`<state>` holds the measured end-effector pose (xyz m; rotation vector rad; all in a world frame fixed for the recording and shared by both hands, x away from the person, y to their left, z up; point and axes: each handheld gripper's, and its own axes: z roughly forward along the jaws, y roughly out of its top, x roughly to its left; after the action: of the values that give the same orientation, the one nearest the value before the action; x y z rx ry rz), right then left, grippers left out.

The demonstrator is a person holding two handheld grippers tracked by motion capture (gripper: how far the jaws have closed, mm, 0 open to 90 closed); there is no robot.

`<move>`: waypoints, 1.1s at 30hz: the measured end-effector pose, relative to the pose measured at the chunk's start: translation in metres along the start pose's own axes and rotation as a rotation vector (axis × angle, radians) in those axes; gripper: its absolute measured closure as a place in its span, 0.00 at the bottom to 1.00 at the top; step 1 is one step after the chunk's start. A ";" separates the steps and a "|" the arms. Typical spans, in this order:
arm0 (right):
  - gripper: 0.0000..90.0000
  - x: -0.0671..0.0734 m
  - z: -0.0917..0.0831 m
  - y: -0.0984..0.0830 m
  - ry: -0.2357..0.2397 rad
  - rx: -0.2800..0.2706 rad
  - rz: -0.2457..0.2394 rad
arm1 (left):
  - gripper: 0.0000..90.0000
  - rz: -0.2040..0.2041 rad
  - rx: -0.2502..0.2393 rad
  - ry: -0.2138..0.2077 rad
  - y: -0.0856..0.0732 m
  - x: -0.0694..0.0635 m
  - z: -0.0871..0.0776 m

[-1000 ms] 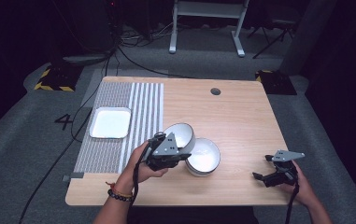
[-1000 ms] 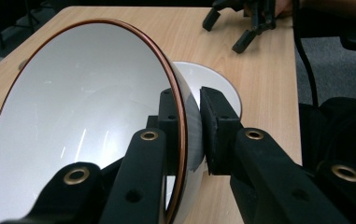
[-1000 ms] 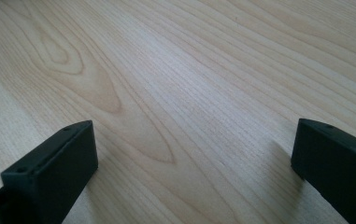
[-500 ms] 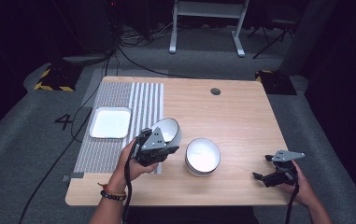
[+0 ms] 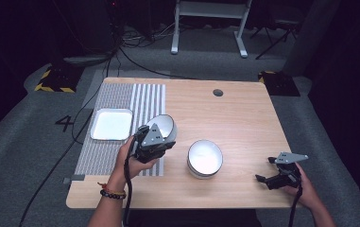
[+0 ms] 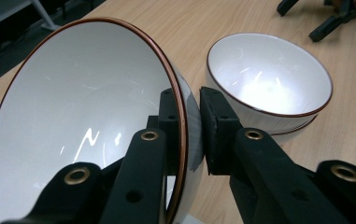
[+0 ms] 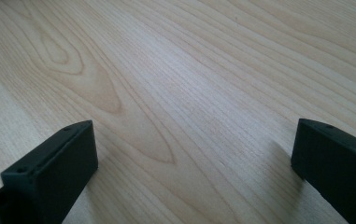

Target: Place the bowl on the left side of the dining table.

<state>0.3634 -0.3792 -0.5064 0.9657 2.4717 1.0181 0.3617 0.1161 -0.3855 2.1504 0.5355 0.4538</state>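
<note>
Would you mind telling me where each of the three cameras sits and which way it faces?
High view: above the person's side, looking forward and down on the wooden table; both forearms enter from below, left gripper and right gripper in hand.
Left gripper view: rides the left gripper, jaws clamping a tilted bowl's rim.
Right gripper view: rides the right gripper, jaws apart, low over bare wood.
Shared: high and left gripper views show the held bowl and the stacked bowls.

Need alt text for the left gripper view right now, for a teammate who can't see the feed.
The left gripper pinches the rim of a tilted white bowl, one finger inside, one outside. A second bowl stands upright on the wooden table beyond, seemingly stacked on another bowl.
</note>
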 end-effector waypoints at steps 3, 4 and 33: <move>0.01 0.000 0.000 0.000 0.000 0.000 0.000 | 0.88 -0.007 0.004 -0.005 -0.001 0.004 -0.001; 0.01 0.000 0.000 0.000 0.000 0.000 0.000 | 0.88 -0.042 -0.016 0.005 -0.001 0.004 0.000; 0.01 0.000 0.000 0.000 0.000 0.001 0.001 | 0.88 -0.107 -0.001 0.102 -0.016 0.039 -0.013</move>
<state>0.3633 -0.3791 -0.5063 0.9674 2.4719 1.0180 0.3848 0.1541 -0.3857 2.0943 0.7040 0.5057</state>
